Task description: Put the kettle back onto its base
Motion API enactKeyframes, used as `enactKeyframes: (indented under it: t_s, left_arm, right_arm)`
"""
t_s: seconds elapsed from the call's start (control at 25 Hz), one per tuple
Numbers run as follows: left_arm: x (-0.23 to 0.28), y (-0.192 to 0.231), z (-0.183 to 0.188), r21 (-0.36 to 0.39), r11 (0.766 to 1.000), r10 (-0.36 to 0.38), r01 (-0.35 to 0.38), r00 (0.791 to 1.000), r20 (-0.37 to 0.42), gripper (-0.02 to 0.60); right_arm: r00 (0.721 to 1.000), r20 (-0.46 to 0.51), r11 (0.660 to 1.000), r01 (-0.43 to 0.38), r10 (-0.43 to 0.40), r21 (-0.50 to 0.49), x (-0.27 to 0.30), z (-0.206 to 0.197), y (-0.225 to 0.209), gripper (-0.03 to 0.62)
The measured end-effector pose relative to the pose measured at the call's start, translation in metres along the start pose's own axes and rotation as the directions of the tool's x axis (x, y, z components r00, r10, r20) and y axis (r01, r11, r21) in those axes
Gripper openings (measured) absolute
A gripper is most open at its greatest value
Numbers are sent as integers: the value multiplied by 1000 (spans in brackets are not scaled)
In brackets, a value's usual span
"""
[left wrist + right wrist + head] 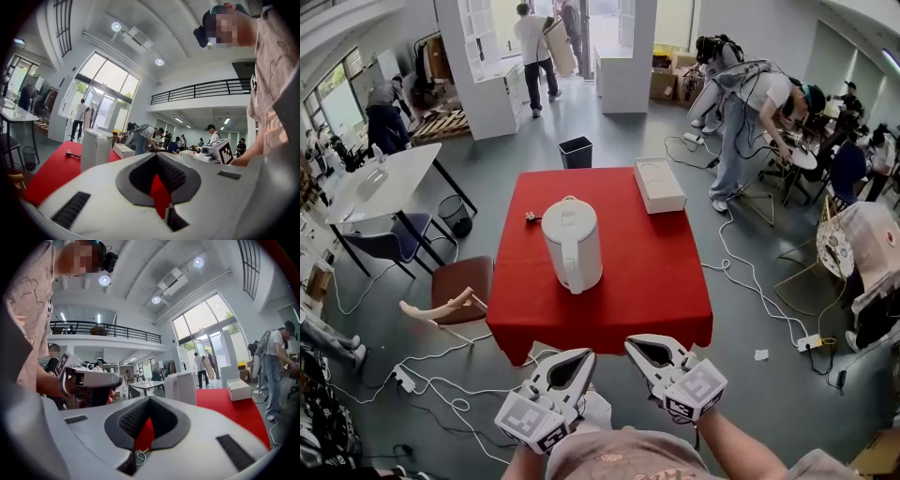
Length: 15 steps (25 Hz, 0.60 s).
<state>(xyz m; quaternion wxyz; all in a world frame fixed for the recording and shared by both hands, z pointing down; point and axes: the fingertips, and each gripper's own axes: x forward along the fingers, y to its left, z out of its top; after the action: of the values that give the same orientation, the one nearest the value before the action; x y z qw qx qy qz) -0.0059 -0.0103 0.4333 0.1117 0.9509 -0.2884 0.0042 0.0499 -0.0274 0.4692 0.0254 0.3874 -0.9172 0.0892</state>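
Your left gripper (584,354) and right gripper (630,344) are hovering shut, empty.
Kettle (572,244) is standing centre, white box (659,185) upper right; black bin (576,151) is showing in head view only.

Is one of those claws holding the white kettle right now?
No, the kettle stands alone on the red table, with the left gripper and right gripper well short of it.

White box (659,185) on red table (661,291), black bin (576,151) beyond
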Motion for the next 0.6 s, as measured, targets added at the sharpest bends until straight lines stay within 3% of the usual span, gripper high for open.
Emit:
enactKeyframes:
  t_s: [0.4,0.6]
  left_arm:
    - [-8,-60,1,29,1000,-1,0,999,44,-12]
    - [-23,-80,0,36,999,-11,10,999,48,-12]
  right_arm:
    - [994,63,996,-87,87,-8,-62,27,58,5]
    - [998,58,1000,-23,24,-14,-82,23,74,5]
